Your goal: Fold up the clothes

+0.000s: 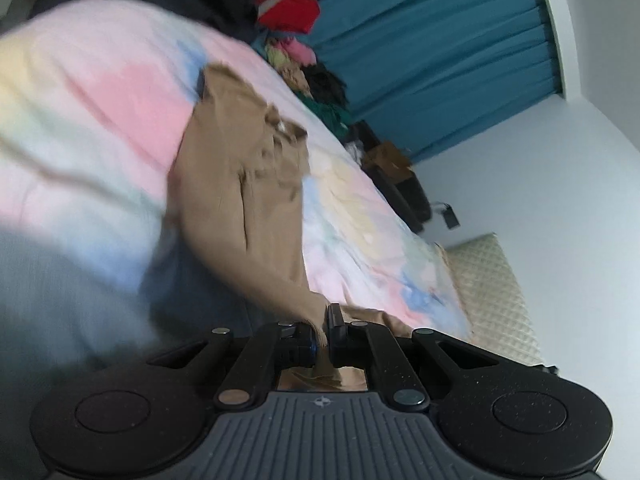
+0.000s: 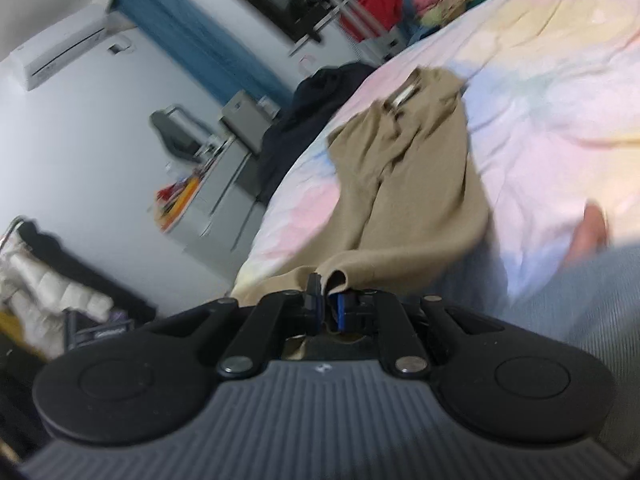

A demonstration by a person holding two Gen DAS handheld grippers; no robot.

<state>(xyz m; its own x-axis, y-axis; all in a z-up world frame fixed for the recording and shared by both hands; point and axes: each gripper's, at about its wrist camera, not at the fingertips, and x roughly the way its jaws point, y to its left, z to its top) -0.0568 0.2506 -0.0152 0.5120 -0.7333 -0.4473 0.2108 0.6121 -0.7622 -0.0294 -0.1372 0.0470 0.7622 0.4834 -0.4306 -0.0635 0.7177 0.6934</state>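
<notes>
A bed [image 1: 100,92] under a pastel tie-dye sheet fills the room. Teal curtains [image 1: 448,64] hang beside pale walls [image 1: 560,168]. An air conditioner [image 2: 60,46] sits high on the wall above a grey cabinet [image 2: 224,184], and a quilted cream pillow [image 1: 496,292] lies at the bed's edge.

Left gripper [image 1: 322,320] pinched tight on cloth, right gripper [image 2: 325,292] likewise; both angled downward, though blur softens detail.

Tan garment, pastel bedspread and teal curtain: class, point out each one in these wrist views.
tan garment [image 1: 240,200]: left wrist view, middle of its body.
pastel bedspread [image 1: 100,92]: left wrist view, bare pink patch.
teal curtain [image 1: 440,60]: left wrist view, middle pleats.
</notes>
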